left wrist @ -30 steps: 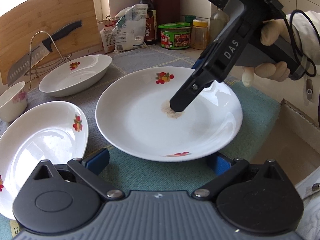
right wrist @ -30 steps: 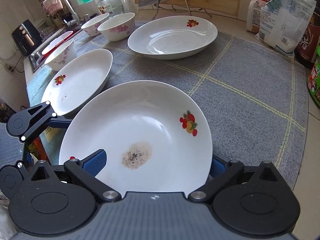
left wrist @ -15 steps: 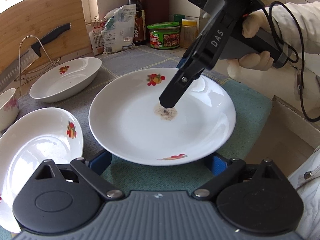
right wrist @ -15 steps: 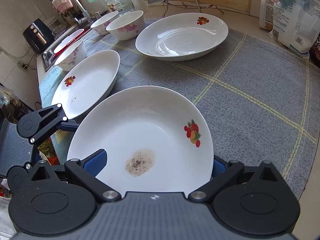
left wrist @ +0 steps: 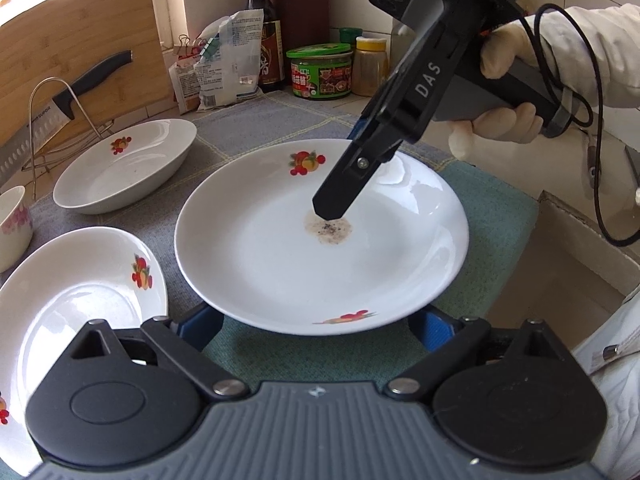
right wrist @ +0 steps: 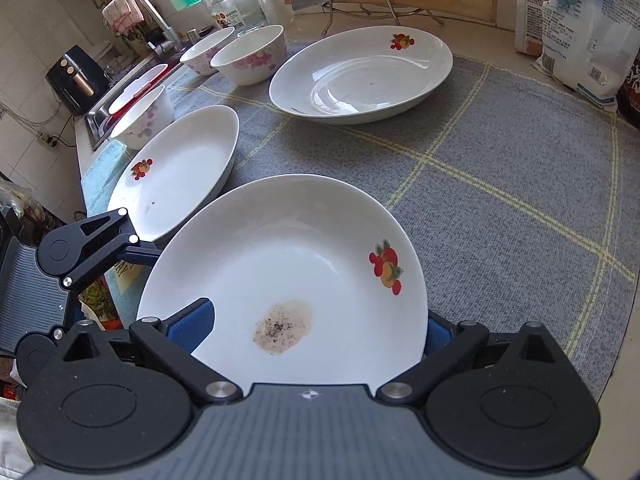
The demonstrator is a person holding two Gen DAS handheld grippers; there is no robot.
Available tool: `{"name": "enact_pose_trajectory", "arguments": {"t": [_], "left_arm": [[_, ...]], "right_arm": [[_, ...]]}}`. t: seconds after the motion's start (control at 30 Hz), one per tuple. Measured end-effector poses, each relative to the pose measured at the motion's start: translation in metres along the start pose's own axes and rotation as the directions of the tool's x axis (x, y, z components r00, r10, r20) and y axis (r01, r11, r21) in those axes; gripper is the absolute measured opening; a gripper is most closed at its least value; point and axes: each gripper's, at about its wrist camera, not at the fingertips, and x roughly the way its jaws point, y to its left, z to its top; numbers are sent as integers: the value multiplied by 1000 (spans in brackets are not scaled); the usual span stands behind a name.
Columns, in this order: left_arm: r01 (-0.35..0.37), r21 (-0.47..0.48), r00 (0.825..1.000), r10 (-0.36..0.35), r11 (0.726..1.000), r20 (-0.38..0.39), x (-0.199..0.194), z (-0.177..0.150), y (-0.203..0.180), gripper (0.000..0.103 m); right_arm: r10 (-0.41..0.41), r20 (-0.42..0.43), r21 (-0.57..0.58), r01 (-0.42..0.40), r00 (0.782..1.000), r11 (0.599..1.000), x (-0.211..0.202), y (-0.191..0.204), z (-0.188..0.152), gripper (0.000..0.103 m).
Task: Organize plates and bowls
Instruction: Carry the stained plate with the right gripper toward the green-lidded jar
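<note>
A white plate with a fruit print and a brown stain (left wrist: 280, 248) (right wrist: 296, 272) is held above the mat. My left gripper (left wrist: 316, 328) has its blue fingers (left wrist: 200, 322) spread wide under the plate's near rim. My right gripper (right wrist: 316, 332) also has its blue fingers (right wrist: 192, 320) spread under the plate; in the left wrist view its black body (left wrist: 404, 92) reaches over the plate from the right. A second plate (left wrist: 68, 312) (right wrist: 176, 168) lies to the left. A third, deeper plate (left wrist: 124, 164) (right wrist: 360, 76) lies further back.
Several floral bowls (right wrist: 250, 54) stand by the sink (right wrist: 132, 92). A cleaver on a wire rack (left wrist: 60, 108) leans on a wooden board. Bags, bottles and jars (left wrist: 320, 70) line the back wall. A grey checked mat (right wrist: 520, 184) covers the counter.
The stained plate has risen off the mat between both grippers. The right gripper's body has lifted and drawn closer in the left wrist view.
</note>
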Motion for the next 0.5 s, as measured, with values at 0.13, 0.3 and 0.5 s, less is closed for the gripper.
{"name": "enact_pose_trajectory", "arguments": {"t": [0.13,0.3,0.5], "left_arm": [[-1,-9,1000,1,1000,-3,1,1,-1,98],[-4,3,1000,4,1000,5,2,8,0,98],[-3,16,1000,3,1000,12,14,20,-1,98]], "right_arm": [[8,16,11,-8,1000,1000,-5,-2,1,103],[-6,28,2,6,1000,1000,-12,-7,2,103],[-24,56,17,23,998,1000,-24,-23,4,103]]}}
